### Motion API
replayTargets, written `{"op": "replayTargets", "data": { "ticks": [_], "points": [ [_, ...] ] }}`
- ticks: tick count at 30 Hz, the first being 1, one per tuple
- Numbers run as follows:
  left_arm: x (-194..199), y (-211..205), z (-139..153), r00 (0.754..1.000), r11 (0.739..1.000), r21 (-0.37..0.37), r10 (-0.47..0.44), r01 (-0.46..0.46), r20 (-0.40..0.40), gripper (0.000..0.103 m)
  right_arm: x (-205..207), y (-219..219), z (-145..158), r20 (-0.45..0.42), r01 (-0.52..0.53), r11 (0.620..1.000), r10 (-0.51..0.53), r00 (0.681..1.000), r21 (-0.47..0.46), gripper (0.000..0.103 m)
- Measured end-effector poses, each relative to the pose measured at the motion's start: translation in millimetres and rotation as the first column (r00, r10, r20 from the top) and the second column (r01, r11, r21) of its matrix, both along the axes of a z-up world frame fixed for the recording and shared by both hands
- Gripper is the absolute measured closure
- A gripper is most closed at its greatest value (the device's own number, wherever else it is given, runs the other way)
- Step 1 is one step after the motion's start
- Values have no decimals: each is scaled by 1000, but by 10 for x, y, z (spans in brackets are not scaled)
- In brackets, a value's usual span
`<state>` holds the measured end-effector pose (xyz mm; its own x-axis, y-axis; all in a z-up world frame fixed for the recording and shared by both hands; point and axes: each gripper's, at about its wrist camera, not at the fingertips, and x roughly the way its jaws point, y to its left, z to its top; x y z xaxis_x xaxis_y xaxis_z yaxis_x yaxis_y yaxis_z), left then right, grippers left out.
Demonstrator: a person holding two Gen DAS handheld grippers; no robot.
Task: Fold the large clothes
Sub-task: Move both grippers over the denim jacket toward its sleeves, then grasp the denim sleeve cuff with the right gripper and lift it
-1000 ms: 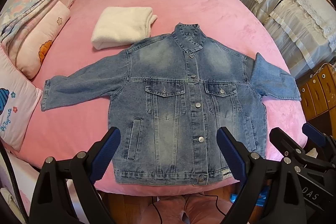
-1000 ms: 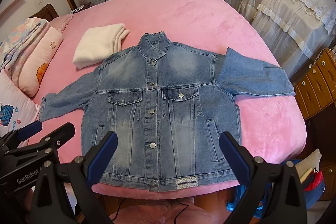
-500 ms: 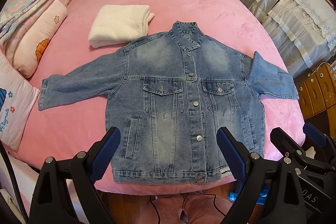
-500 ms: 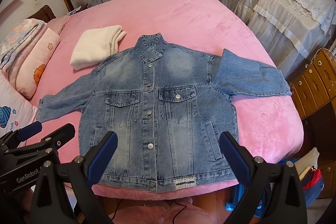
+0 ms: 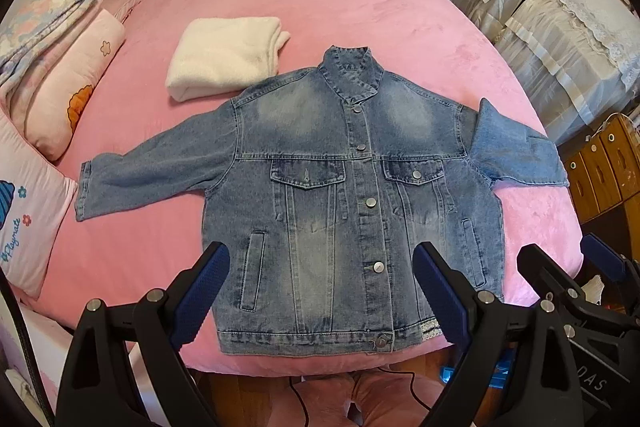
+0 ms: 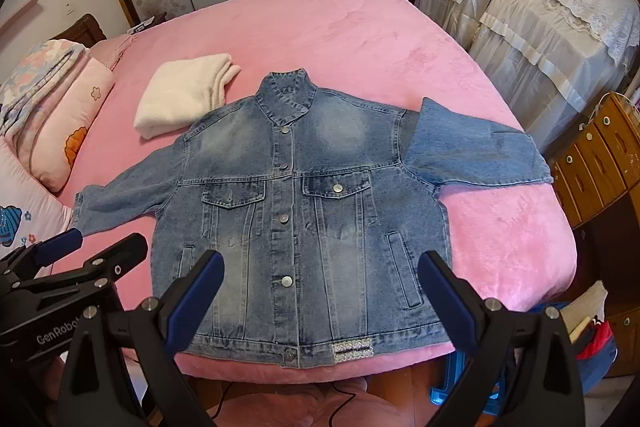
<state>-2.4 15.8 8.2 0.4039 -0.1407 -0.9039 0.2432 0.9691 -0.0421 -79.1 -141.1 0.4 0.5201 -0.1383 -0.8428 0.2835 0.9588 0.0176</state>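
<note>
The folding looks barely begun, if at all. At far left, pillows [image 5: 60, 99] line the edge of the pink bed [image 5: 360, 7]; next comes a cream garment [image 5: 226, 57], already folded, touching the jacket's shoulder. The denim jacket [image 5: 344, 195] lies face up and buttoned across the bed's middle, hem at the near edge; its left sleeve [image 5: 152, 175] stretches out flat, while its right sleeve [image 6: 472, 147] sits doubled back — hardly a fold. The left gripper [image 5: 320, 299] and right gripper [image 6: 320, 303] hover above the hem, both spread wide, holding nothing; sleeves and body remain to be folded.
</note>
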Motion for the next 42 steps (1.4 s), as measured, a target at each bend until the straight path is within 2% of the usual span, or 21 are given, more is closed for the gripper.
{"op": "replayTargets", "data": {
  "ticks": [26, 34, 42],
  "points": [
    [27, -198, 381, 989, 991, -71, -102, 110, 109, 11, -169, -94, 365, 107, 98, 993, -91, 990, -70, 5],
    [47, -497, 435, 979, 987, -51, -141, 150, 150, 11, -214, -359, 362, 136, 132, 991, -126, 983, -35, 5],
    [188, -1173, 404, 970, 983, -21, -179, 184, 165, 12, -124, -931, 285, 159, 153, 988, -152, 975, 11, 5]
  ]
}}
